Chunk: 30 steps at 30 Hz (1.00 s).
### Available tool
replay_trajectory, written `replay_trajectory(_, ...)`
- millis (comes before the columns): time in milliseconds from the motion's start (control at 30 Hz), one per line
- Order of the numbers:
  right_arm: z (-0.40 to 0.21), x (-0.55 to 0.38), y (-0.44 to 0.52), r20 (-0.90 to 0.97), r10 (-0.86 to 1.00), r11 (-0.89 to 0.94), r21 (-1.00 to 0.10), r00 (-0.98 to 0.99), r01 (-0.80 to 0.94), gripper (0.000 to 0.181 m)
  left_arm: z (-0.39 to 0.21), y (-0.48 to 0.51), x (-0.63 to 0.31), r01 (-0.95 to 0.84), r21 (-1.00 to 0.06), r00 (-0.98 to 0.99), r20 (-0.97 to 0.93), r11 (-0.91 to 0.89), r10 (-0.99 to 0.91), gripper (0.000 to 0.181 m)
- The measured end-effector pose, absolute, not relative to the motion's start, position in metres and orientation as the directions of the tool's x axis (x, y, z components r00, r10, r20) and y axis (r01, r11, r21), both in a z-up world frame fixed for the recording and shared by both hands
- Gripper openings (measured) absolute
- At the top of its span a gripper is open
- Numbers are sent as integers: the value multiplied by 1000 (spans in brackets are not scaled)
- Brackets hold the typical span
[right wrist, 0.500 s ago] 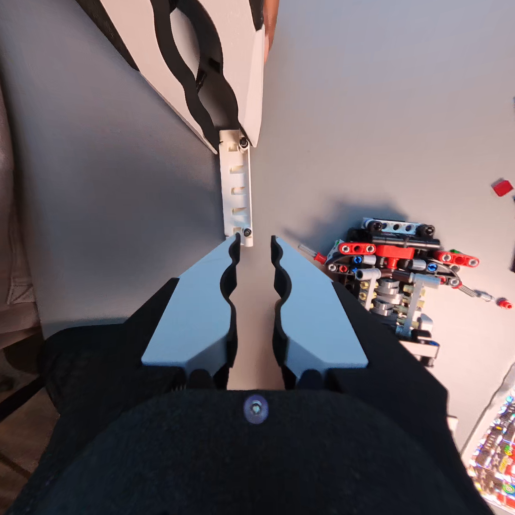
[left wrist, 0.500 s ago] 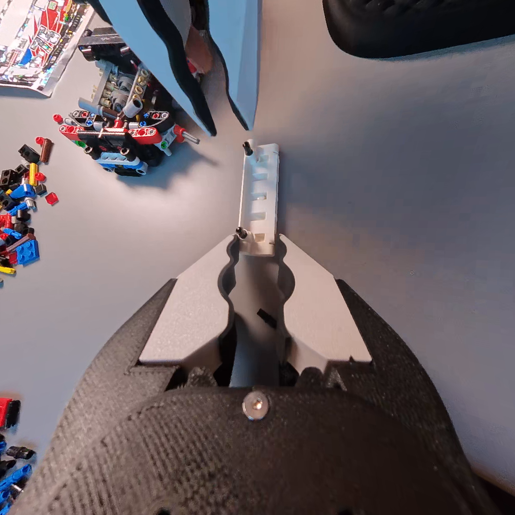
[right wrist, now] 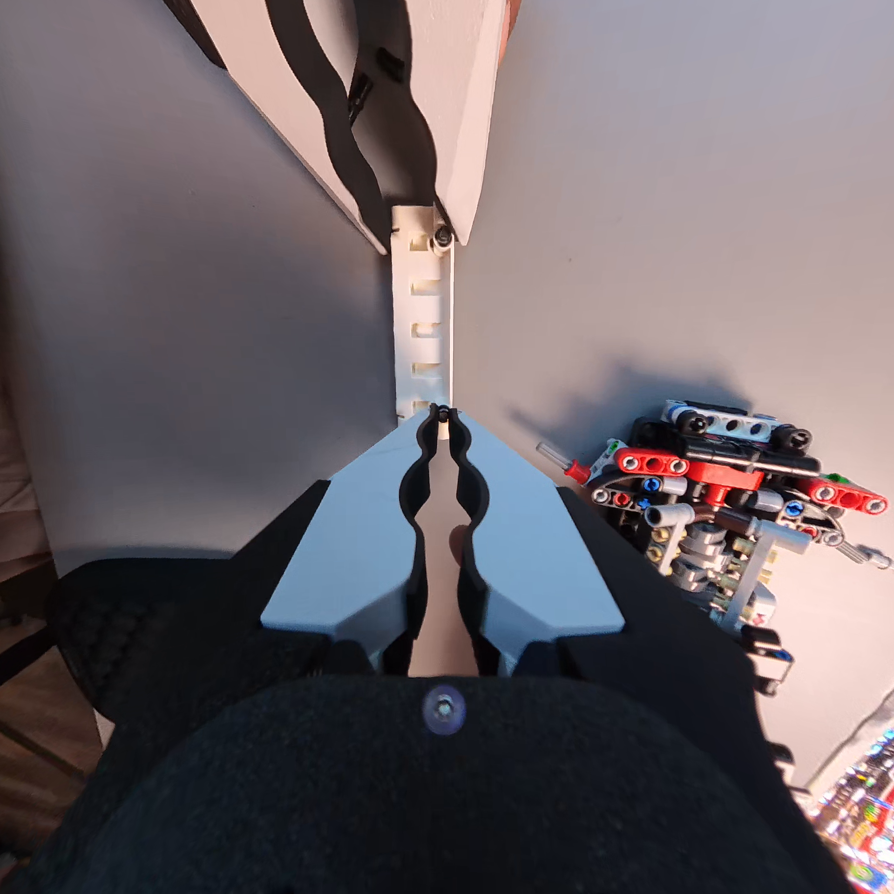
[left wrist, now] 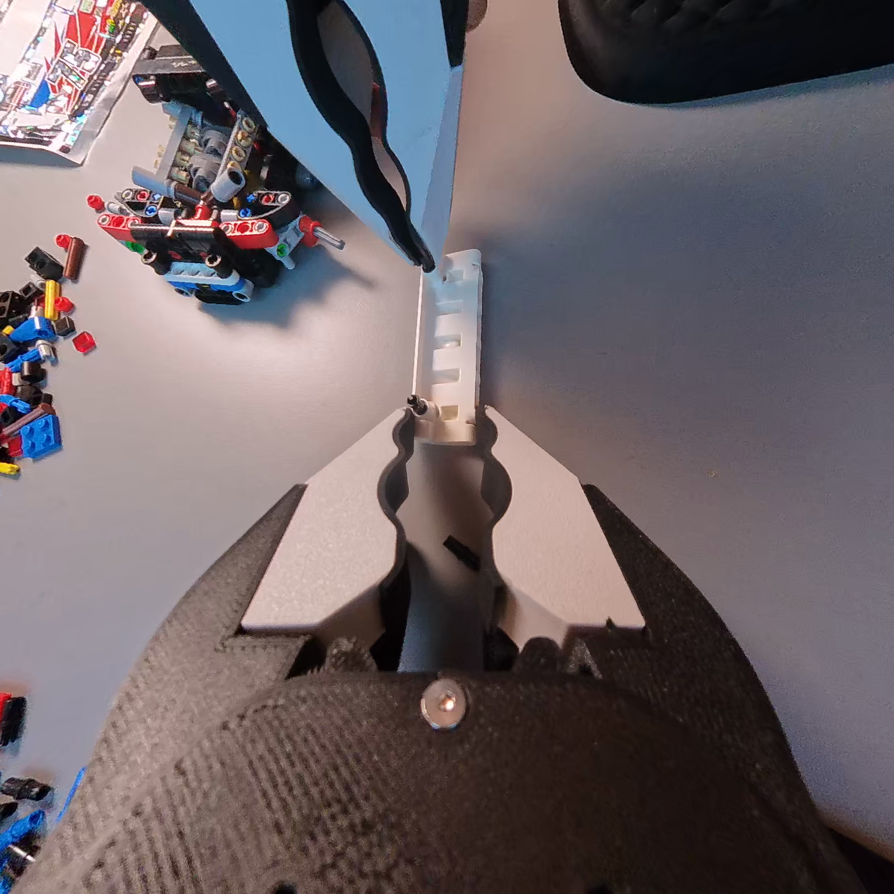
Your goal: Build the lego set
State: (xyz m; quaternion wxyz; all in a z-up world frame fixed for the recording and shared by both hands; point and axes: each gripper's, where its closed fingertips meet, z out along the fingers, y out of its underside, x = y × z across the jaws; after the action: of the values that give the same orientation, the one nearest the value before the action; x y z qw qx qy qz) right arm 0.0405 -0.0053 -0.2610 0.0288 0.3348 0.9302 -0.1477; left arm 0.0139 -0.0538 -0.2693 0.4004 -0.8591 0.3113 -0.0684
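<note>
Pinching the black pin (right wrist: 442, 415) at the near end of the white beam (right wrist: 424, 329), our right gripper (right wrist: 441, 417) has its jaws nearly closed; our left gripper (left wrist: 445, 425) clamps the beam's other end above the worktop (left wrist: 677, 338). Twisting could pop the pin free.

white beam (left wrist: 450, 338) | black pin (right wrist: 442, 415) | grey table (left wrist: 677, 338)

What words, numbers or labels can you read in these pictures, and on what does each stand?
Printed booklet: colourful pictures and print, too small and blurred to read.
Lego model, loose bricks, white beam, black pin: no writing visible.
Left gripper, right gripper: no labels visible.
</note>
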Motion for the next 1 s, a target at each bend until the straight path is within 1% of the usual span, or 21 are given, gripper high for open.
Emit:
replay_trajectory(33,-262,40,-5,-140,608,745,-240,-781,623,3,-269,-54,14,-479,-731,795,-128,-486,-592,24)
replay_trajectory(167,-263,41,-6,-121,600,764,-208,-791,611,3,-269,-55,15,-479,-731,794,-125,-486,-595,24)
replay_trajectory(267,-261,41,-7,-119,612,746,-241,-782,620,2,-269,-56,14,-476,-730,797,-122,-490,-592,24)
replay_trajectory(300,-260,40,-9,-104,615,738,-274,-782,617,4,-269,-56,12,-479,-727,798,-127,-492,-590,24)
replay_trajectory(367,-249,38,-19,-128,637,674,-386,-760,630,26,-268,-59,11,-493,-721,789,-134,-488,-599,24)
replay_trajectory(400,-243,37,-21,-133,655,635,-438,-744,637,30,-268,-61,10,-490,-721,787,-125,-489,-604,24)
replay_trajectory(433,-239,35,-19,-104,671,612,-482,-734,627,30,-268,-63,10,-483,-723,788,-112,-494,-605,26)
replay_trajectory(467,-236,34,-17,-69,685,595,-521,-725,612,30,-266,-65,9,-471,-729,788,-96,-496,-608,33)
replay_trajectory(533,-230,35,-18,-56,718,527,-608,-694,594,29,-252,-67,5,-423,-766,792,-52,-485,-608,41)
replay_trajectory(600,-225,37,-17,-44,759,449,-688,-649,571,27,-232,-71,-7,-353,-812,804,-10,-464,-594,40)
replay_trajectory(667,-225,41,-14,-11,795,404,-736,-607,543,24,-219,-81,-21,-292,-837,809,42,-463,-586,38)
replay_trajectory(733,-227,50,-18,-16,805,369,-771,-594,520,24,-223,-95,-33,-284,-821,802,79,-495,-591,31)
replay_trajectory(833,-230,57,-21,-19,816,324,-814,-578,483,22,-246,-111,-36,-331,-756,787,110,-565,-608,21)
replay_trajectory(933,-228,54,-21,-30,828,274,-850,-560,451,20,-264,-112,-23,-388,-703,774,102,-596,-624,17)
replay_trajectory(1000,-226,52,-23,-34,827,262,-860,-561,438,19,-272,-108,-18,-434,-675,773,62,-597,-632,16)
